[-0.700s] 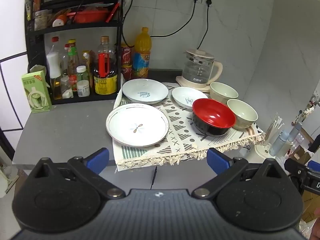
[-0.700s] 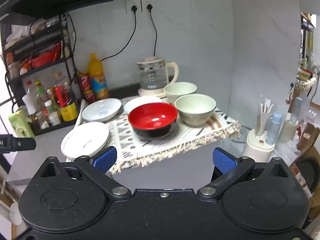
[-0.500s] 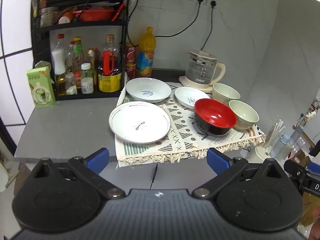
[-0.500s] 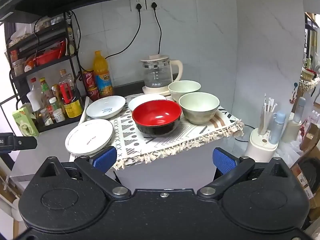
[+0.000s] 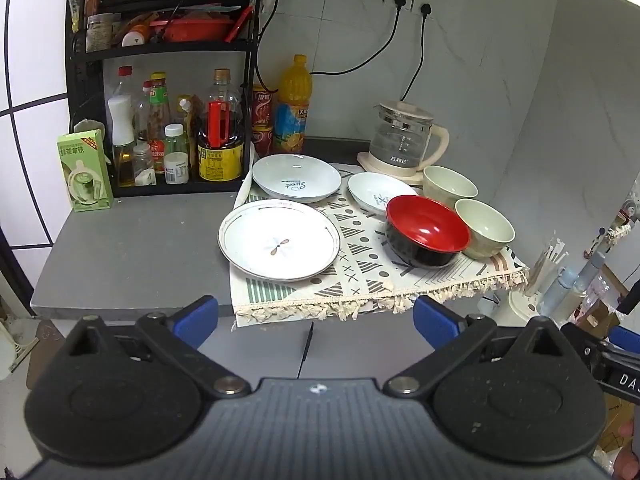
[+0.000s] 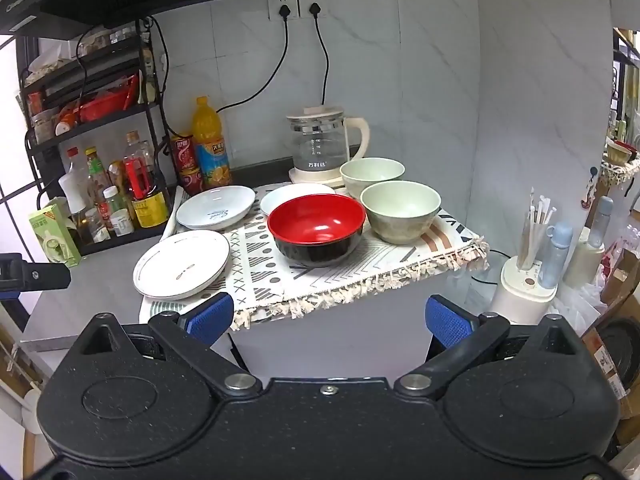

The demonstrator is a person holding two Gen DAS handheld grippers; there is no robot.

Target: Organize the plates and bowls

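Observation:
On a patterned cloth (image 5: 360,280) lie a large white plate (image 5: 279,246) (image 6: 182,263), a pale blue plate (image 5: 296,178) (image 6: 216,207), a small white dish (image 5: 380,196) (image 6: 298,197), a red-and-black bowl (image 5: 427,235) (image 6: 317,229) and two pale green bowls (image 5: 485,233) (image 6: 401,211) (image 5: 449,186) (image 6: 372,176). My left gripper (image 5: 316,320) is open and empty, held back from the counter's front edge. My right gripper (image 6: 328,316) is open and empty, also short of the cloth.
A glass kettle (image 5: 402,140) stands behind the bowls. A black rack with bottles (image 5: 172,136), an orange drink bottle (image 5: 295,106) and a green box (image 5: 85,170) stand at the back left. A holder with sticks (image 6: 528,276) sits off the counter's right.
Both grippers have drawn back slightly and shifted; the dishes appear a little farther away and more centred. Nothing on the counter has moved.

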